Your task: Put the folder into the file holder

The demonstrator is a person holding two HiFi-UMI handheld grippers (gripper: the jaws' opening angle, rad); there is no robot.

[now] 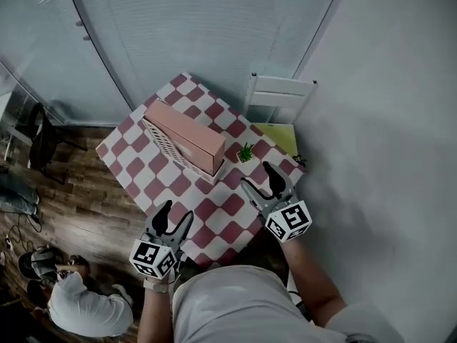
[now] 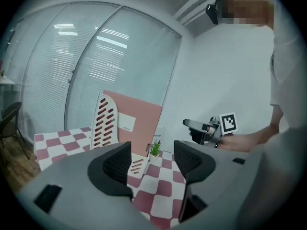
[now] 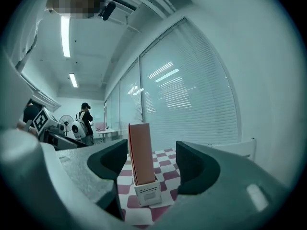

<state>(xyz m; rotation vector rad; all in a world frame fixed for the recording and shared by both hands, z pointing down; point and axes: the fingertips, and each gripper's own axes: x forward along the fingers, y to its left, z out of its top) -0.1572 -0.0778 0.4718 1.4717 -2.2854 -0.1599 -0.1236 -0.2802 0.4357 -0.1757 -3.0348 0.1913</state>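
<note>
A pink folder (image 1: 187,134) stands inside the white slotted file holder (image 1: 166,147) on the red-and-white checked table (image 1: 218,213). My left gripper (image 1: 176,213) hovers over the table's near left corner, jaws open with nothing between them. Over the near right part, my right gripper (image 1: 255,175) is also open and holds nothing. In the left gripper view the folder (image 2: 139,121) and holder (image 2: 105,121) lie beyond the jaws (image 2: 152,164), apart from them. The right gripper view looks along its open gripper (image 3: 152,166) at the narrow end of the folder (image 3: 141,150) and holder (image 3: 147,191).
A small potted plant (image 1: 246,152) sits just right of the holder. A white chair (image 1: 280,95) with a yellow-green seat (image 1: 280,136) stands behind the table's right corner. A person (image 1: 82,306) crouches on the wooden floor at lower left. A dark chair (image 1: 39,138) is at far left.
</note>
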